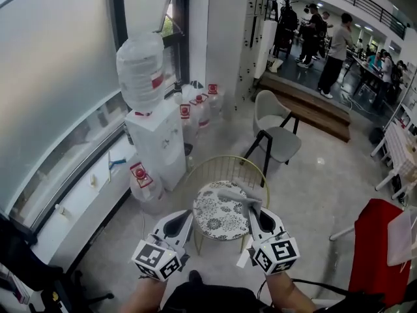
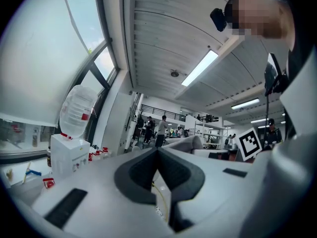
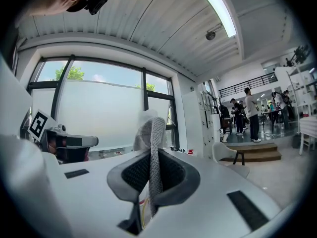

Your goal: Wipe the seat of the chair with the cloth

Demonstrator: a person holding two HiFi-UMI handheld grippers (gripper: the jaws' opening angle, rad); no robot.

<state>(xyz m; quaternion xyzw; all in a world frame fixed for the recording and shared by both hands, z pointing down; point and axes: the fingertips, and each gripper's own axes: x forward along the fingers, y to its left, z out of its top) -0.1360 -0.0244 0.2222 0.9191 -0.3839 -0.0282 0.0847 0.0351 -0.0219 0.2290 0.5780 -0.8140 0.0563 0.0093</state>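
Office floor (image 1: 326, 181) beside a water cooler (image 1: 158, 142), chair (image 1: 225, 168) with its round patterned seat (image 1: 218, 219) close below; right gripper (image 1: 255, 216) clamped on grey cloth (image 1: 236, 199) over that seat, left gripper (image 1: 176, 225) closed, empty; wiping apparently all left to do.

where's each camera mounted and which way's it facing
Head view: on the person's head, steeply down at the chair; left gripper and right gripper show.
Left gripper view: on that gripper, tilted up past shut jaws at the water dispenser; wearer's head above.
Right gripper view: on that gripper, tilted up past the clamped cloth at the window.
Shared: both gripper views show standing people.
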